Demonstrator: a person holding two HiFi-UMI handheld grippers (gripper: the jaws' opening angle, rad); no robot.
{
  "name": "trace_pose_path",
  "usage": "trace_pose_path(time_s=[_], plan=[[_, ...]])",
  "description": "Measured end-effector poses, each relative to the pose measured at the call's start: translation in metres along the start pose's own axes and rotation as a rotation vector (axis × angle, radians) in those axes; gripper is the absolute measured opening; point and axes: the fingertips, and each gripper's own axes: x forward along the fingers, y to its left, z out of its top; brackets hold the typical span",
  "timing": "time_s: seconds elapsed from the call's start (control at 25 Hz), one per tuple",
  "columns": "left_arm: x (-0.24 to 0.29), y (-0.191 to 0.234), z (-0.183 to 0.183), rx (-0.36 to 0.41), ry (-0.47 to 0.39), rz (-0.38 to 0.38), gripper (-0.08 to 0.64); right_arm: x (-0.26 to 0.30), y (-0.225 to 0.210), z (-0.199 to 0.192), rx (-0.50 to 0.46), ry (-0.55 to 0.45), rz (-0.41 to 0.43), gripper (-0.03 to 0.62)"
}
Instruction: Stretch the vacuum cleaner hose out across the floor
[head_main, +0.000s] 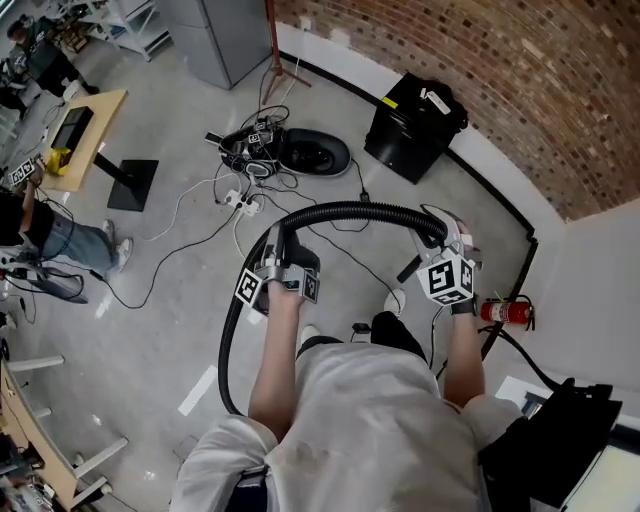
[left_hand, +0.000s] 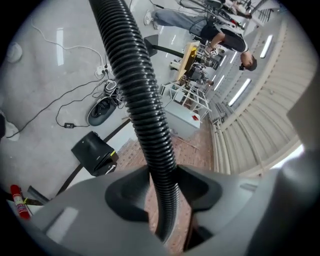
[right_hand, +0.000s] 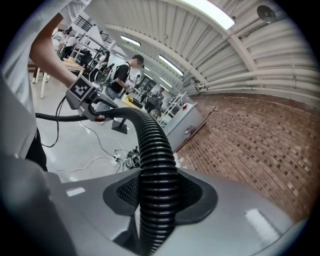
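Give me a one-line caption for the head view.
The left gripper and right gripper grip the black vacuum hose, arched between them above the floor.

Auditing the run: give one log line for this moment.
left tongs: shut on hose | right tongs: shut on hose | hose: arched between them

Head view is showing: one hose (head_main: 340, 212); two grippers, the left hand-held gripper (head_main: 279, 243) and right hand-held gripper (head_main: 437, 234); one extinguisher (head_main: 507, 312); one black case (head_main: 412, 125); one worktop (head_main: 102, 118).
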Motion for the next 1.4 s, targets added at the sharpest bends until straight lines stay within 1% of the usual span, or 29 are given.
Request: trace_pose_path(time_s=[0.16, 0.28, 0.36, 0.52, 0.64, 0.8, 0.88, 0.96, 1.04, 1.12, 1.2, 1.28, 1.4], plan=[[0.043, 0.042, -0.053, -0.001, 0.012, 0.029, 0.172, 0.002, -0.048, -0.063, 0.004, 0.031, -0.009, 0.155], [0.085, 0.082, -0.109, 0.012, 0.021, 0.038, 0.172, 0.006, -0.102, -0.126, 0.011, 0.046, -0.033, 0.156], [0.114, 0.101, -0.146, 0.035, 0.028, 0.024, 0.17, 0.009, -0.14, -0.164, -0.009, 0.047, -0.05, 0.158], [0.162, 0.116, -0.216, 0.102, 0.054, -0.017, 0.17, 0.009, -0.208, -0.226, -0.045, 0.052, -0.072, 0.161], [0.195, 0.121, -0.249, 0.142, 0.06, -0.021, 0.172, 0.016, -0.247, -0.257, -0.065, 0.064, -0.073, 0.164], [0.226, 0.136, -0.26, 0.165, 0.027, -0.054, 0.173, 0.041, -0.273, -0.281, -0.13, 0.045, -0.047, 0.164], [0.243, 0.14, -0.263, 0.174, 0.009, -0.085, 0.173, 0.059, -0.29, -0.291, -0.17, 0.033, -0.049, 0.164], [0.262, 0.141, -0.264, 0.17, -0.03, -0.15, 0.175, 0.081, -0.308, -0.298, -0.23, 0.005, -0.064, 0.163], [0.278, 0.145, -0.265, 0.154, -0.078, -0.225, 0.178, 0.105, -0.329, -0.302, -0.323, -0.034, -0.083, 0.161], [0.288, 0.151, -0.271, 0.161, -0.111, -0.277, 0.177, 0.125, -0.352, -0.303, -0.421, -0.075, -0.095, 0.16], [0.298, 0.146, -0.279, 0.18, -0.15, -0.316, 0.127, 0.139, -0.376, -0.296, -0.508, -0.129, -0.09, 0.163], [0.308, 0.135, -0.282, 0.192, -0.215, -0.327, 0.126, 0.15, -0.4, -0.276, -0.586, -0.198, -0.086, 0.163], [0.307, 0.113, -0.286, 0.214, -0.324, -0.337, 0.126, 0.164, -0.426, -0.24, -0.625, -0.319, -0.088, 0.164]])
